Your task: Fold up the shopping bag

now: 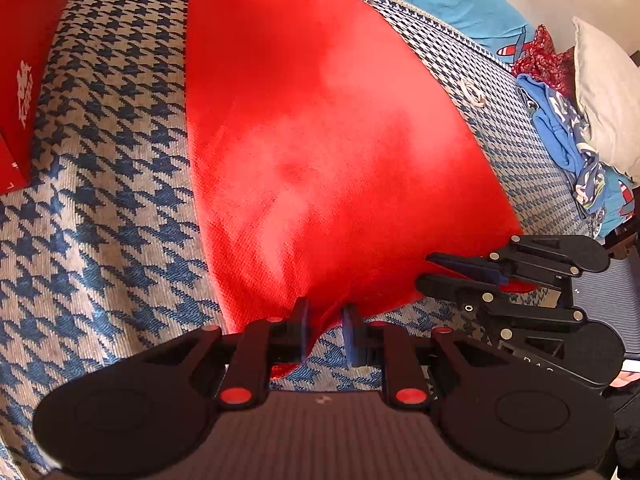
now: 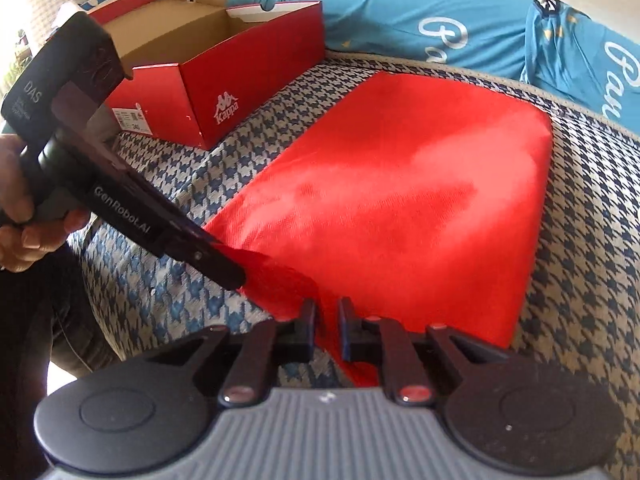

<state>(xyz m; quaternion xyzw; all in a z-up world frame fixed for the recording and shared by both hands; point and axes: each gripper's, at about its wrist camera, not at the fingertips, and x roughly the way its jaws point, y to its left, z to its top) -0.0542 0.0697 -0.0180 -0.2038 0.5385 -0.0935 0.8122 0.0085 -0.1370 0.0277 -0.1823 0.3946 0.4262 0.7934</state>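
Both grippers pinch the bag's near edge

Left gripper (image 1: 325,334) and right gripper (image 2: 327,330) each hold a narrow gap with red cloth bunched between the fingers; the bag (image 1: 320,128) spreads flat on the bed (image 1: 100,200) beyond them. Judged: lift both corners level, equally taut, for a straight crease

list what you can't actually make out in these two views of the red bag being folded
- Bag handles: none shows in either view; the shopping bag is folded over itself.
- Bag's near edge: bunched behind the left gripper and right gripper.
- Shoe box label: too small to read, right wrist view.
- Shoe box: cut off by the left wrist view's edge.
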